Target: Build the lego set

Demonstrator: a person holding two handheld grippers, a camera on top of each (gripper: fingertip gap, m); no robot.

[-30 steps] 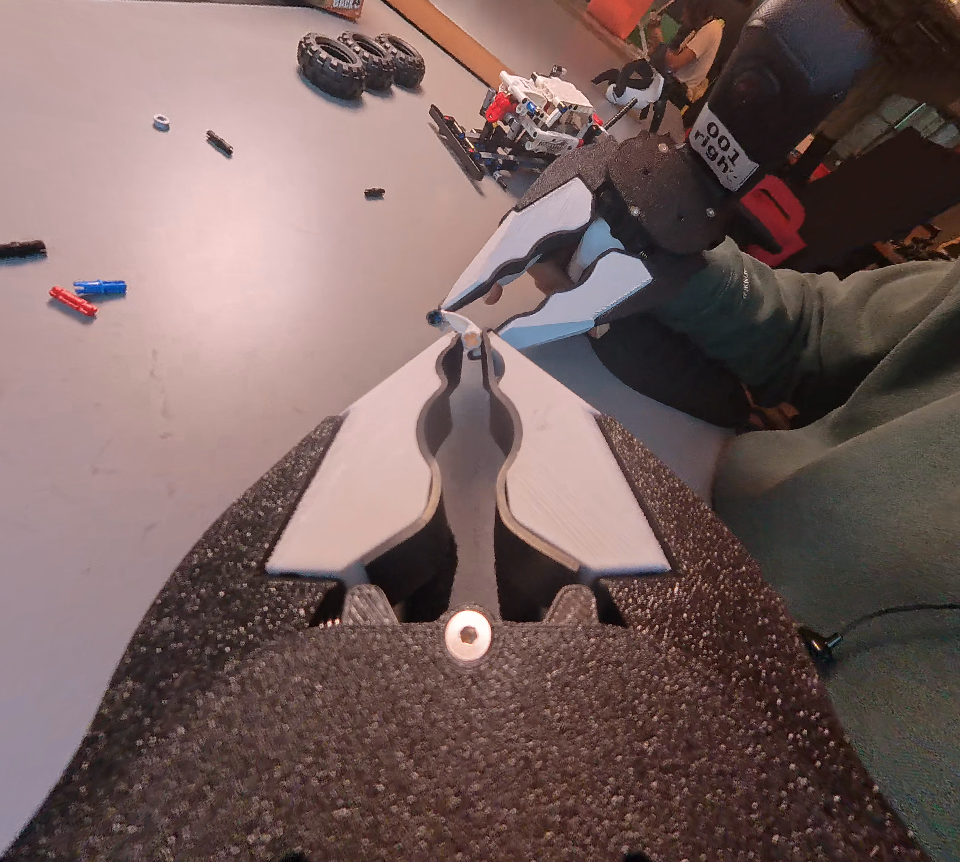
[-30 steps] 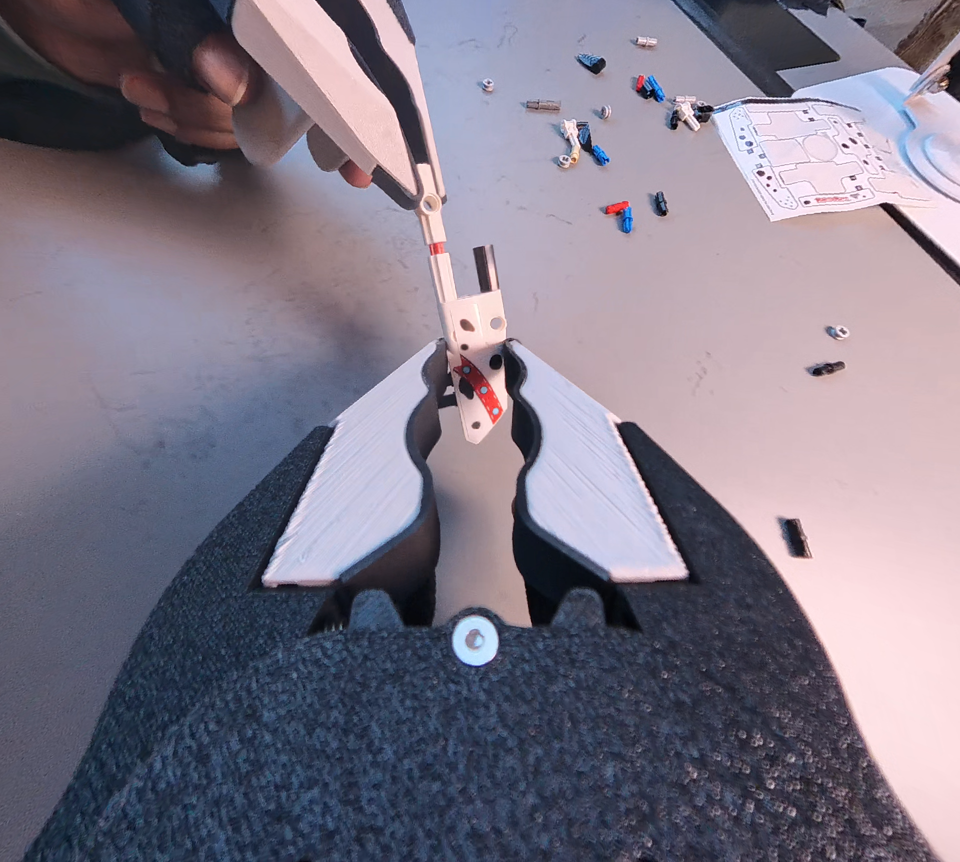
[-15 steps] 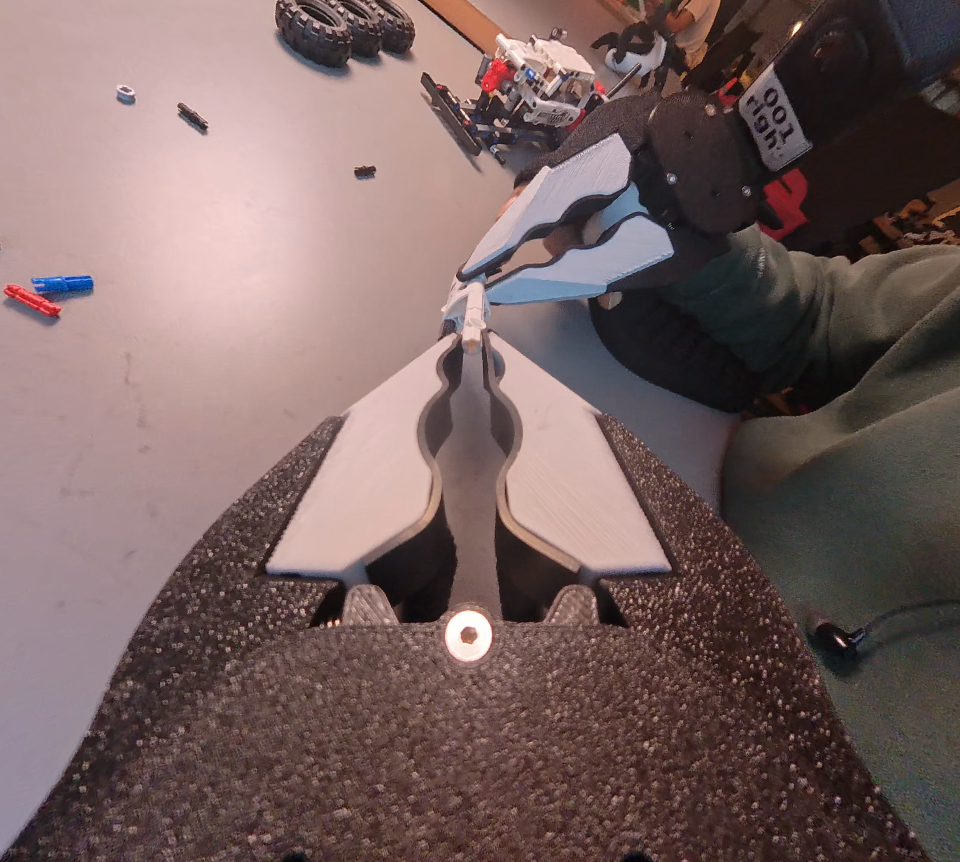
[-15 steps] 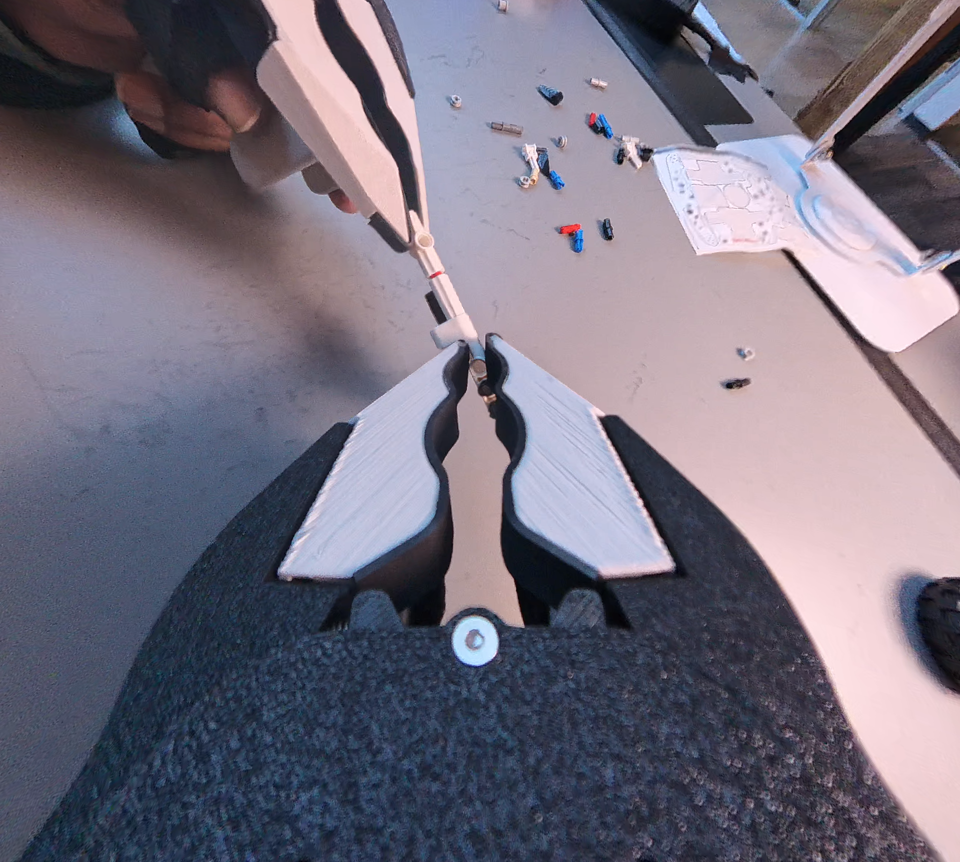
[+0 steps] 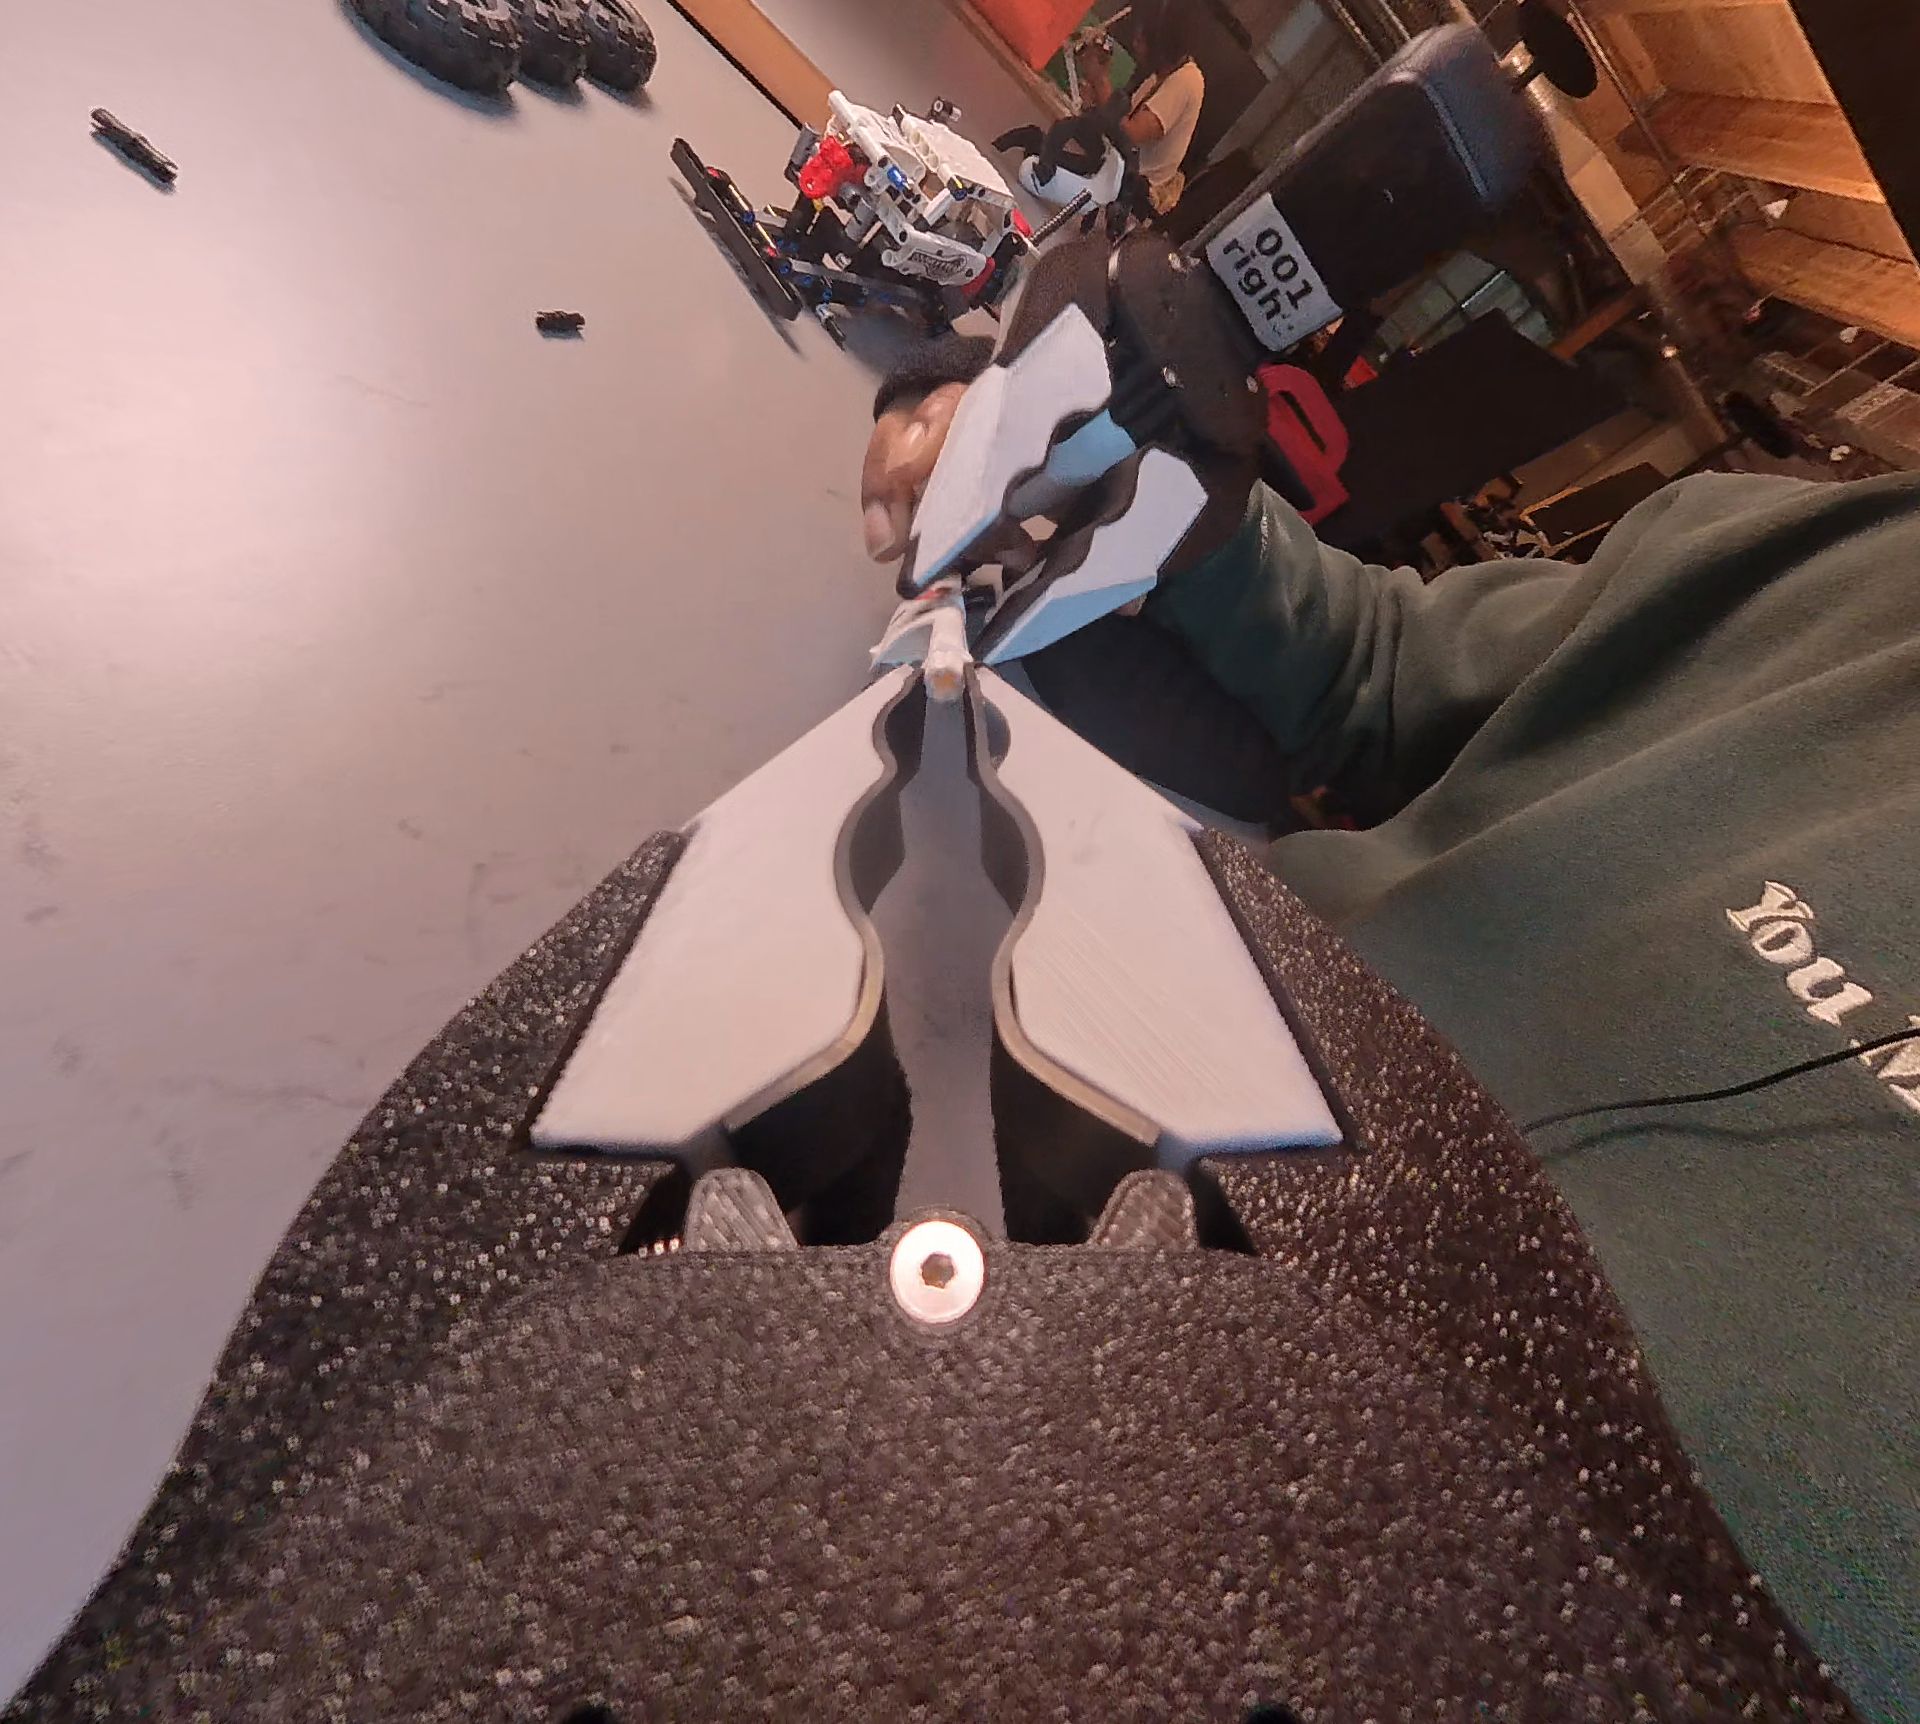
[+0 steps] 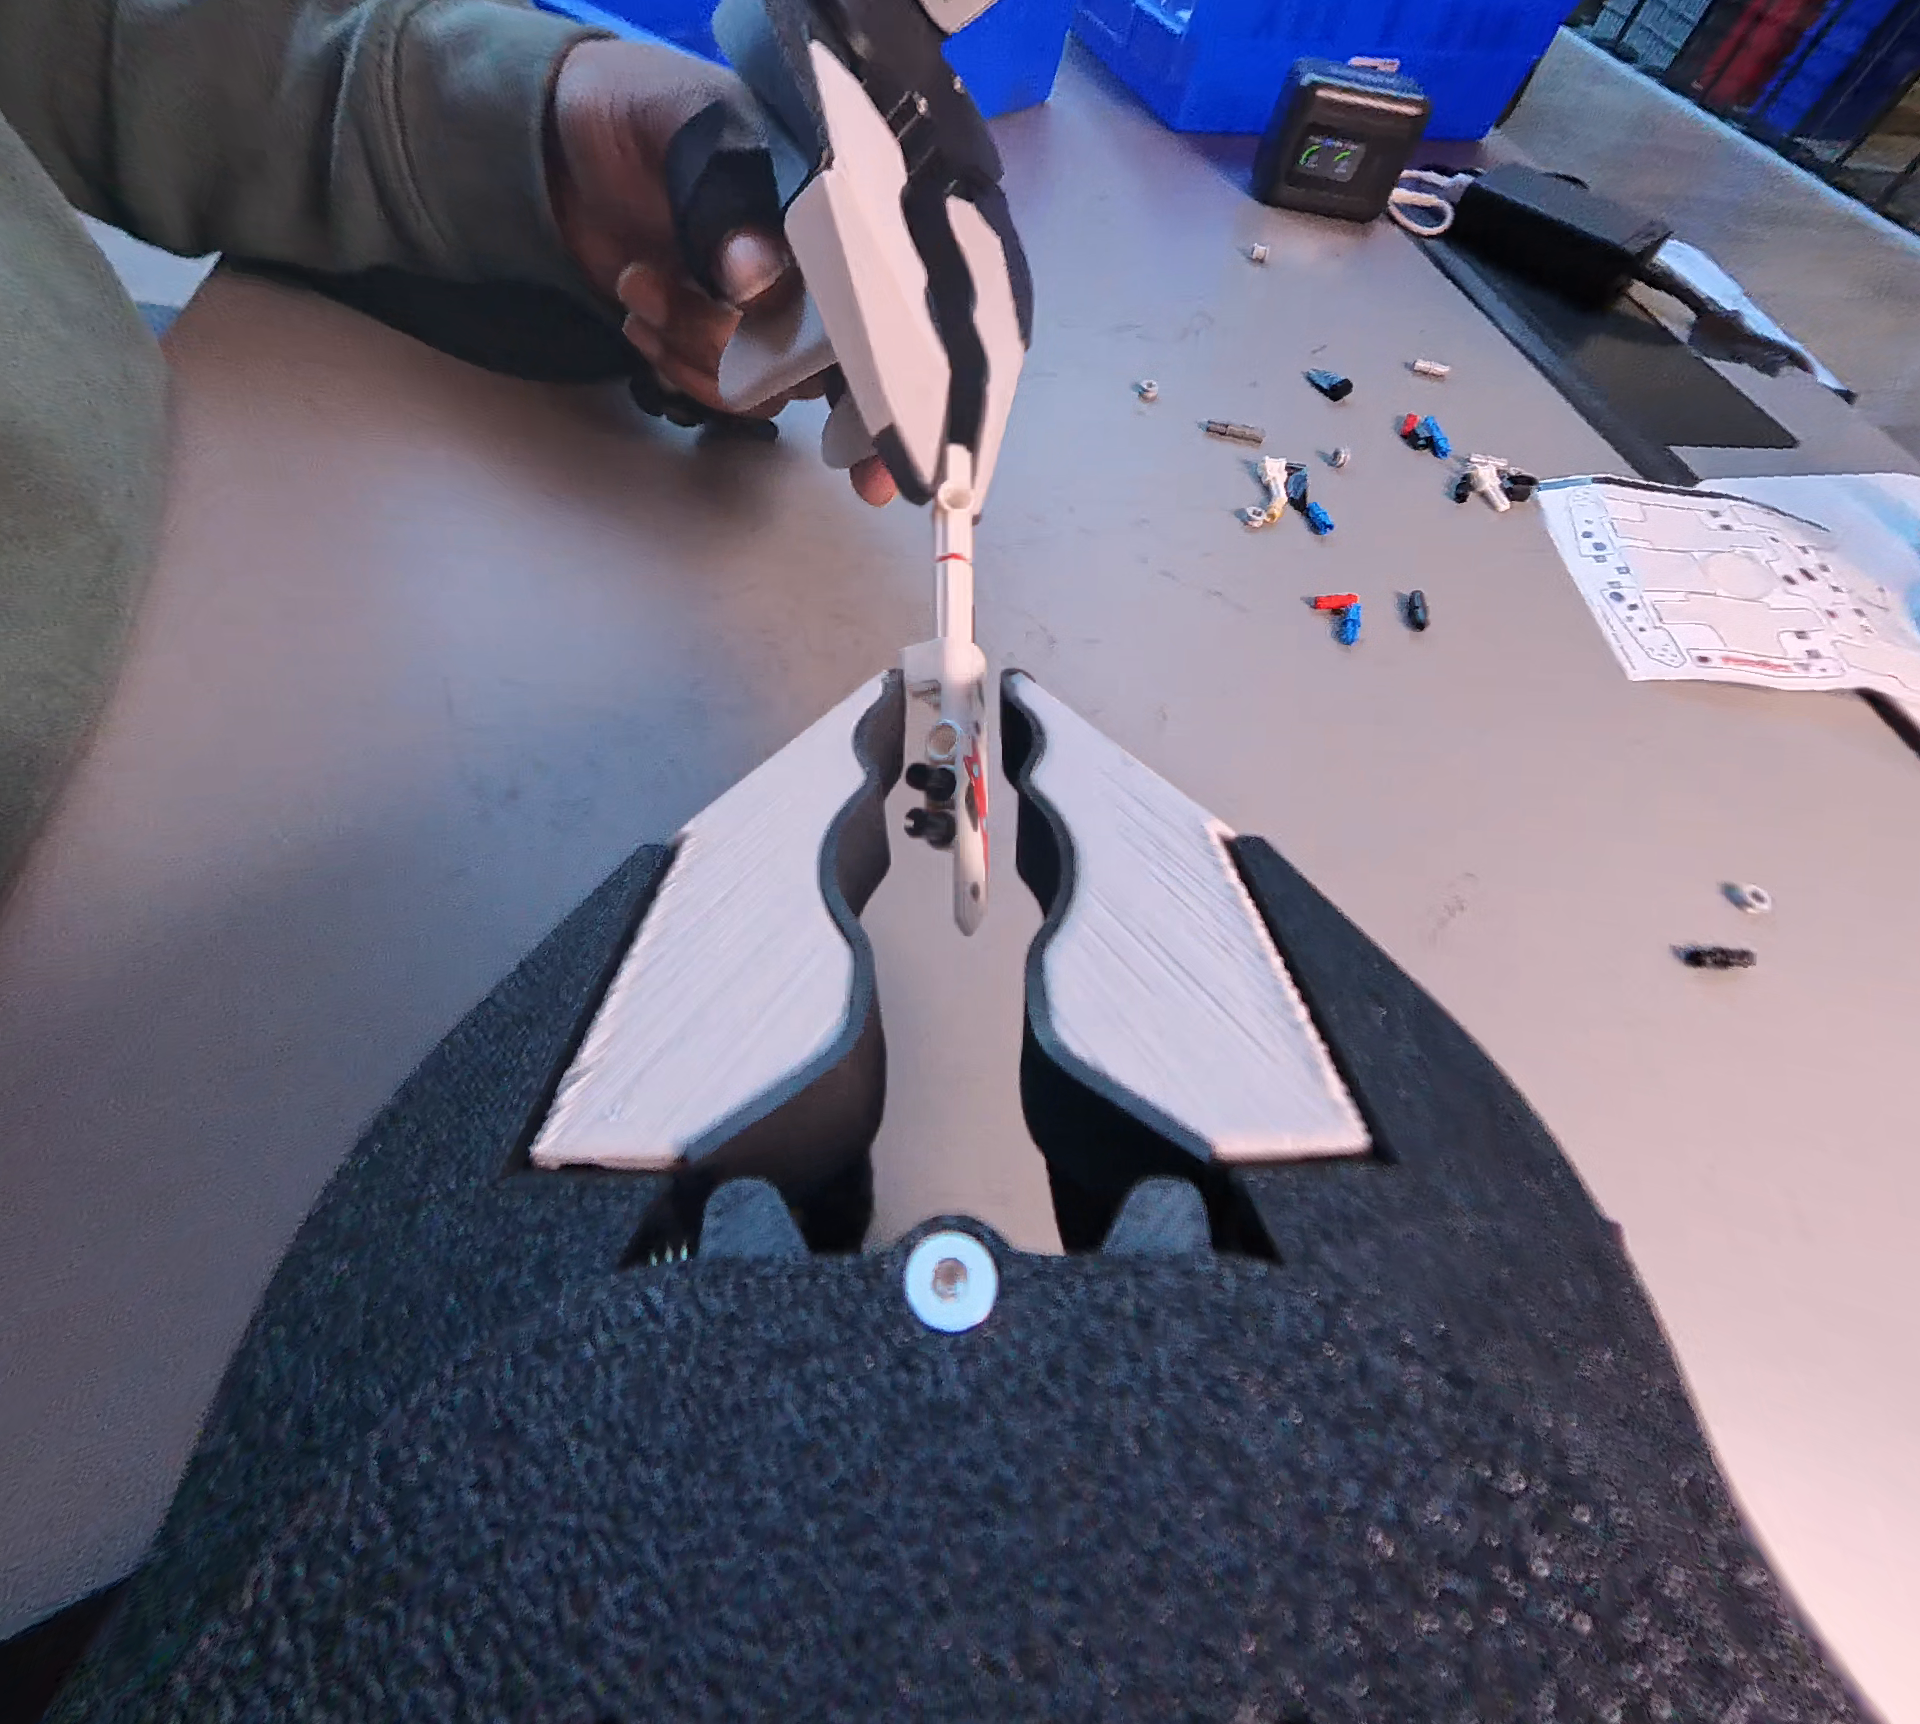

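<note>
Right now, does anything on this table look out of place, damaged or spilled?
Nothing stands out. Both grippers pinch the white lego piece together above the table; small loose pins lie scattered near the paper sheet, ordinary for a build in progress.

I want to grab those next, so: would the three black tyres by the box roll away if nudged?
Probably not right away. The black tyres look laid over, leaning on one another on the table, so a nudge would likely slide them. The knobbly tread should grip well. With no rims visible inside, they may squash somewhat under a hand-held gripper.
</note>
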